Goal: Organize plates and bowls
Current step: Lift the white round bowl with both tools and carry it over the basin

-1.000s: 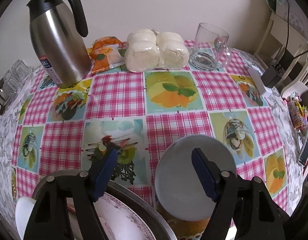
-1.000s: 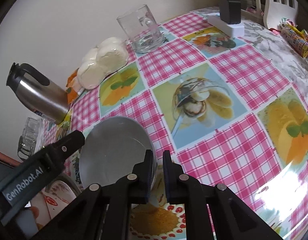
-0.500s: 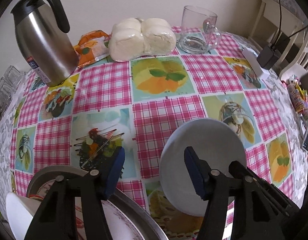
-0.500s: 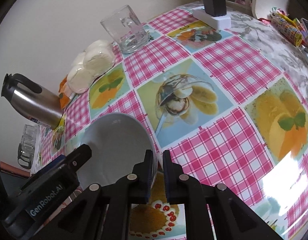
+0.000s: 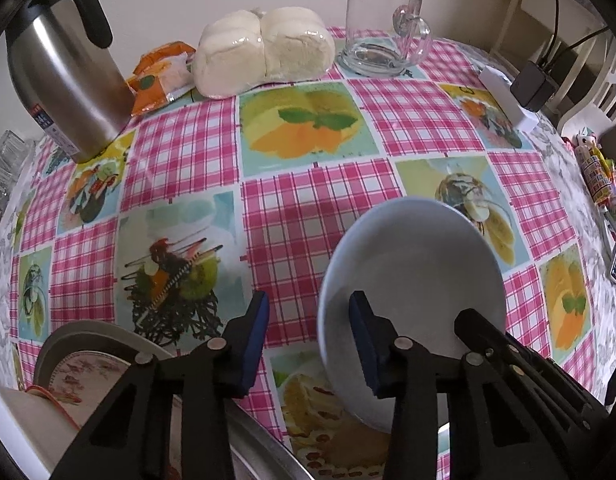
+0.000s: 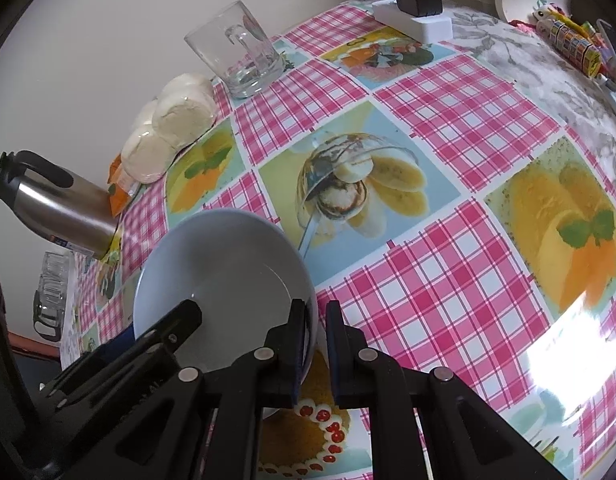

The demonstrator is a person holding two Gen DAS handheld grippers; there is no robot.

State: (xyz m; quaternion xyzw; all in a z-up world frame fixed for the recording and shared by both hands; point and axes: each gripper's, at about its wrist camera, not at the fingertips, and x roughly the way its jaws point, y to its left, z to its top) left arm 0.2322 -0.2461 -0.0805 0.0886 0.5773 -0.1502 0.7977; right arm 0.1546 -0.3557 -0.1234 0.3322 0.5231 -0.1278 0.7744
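You are mid-task, one bowl in hand and nothing sorted yet.
Above the checked tablecloth, your right gripper pinches the pale blue bowl by its rim; the floral plate waits untouched beside your left gripper, parted and holding nothing.

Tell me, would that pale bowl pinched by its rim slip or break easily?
The bowl looks glazed and glossy, so probably slippery. The right gripper grips only its thin rim, so it may tilt. It seems rigid ceramic, likely breakable if dropped.
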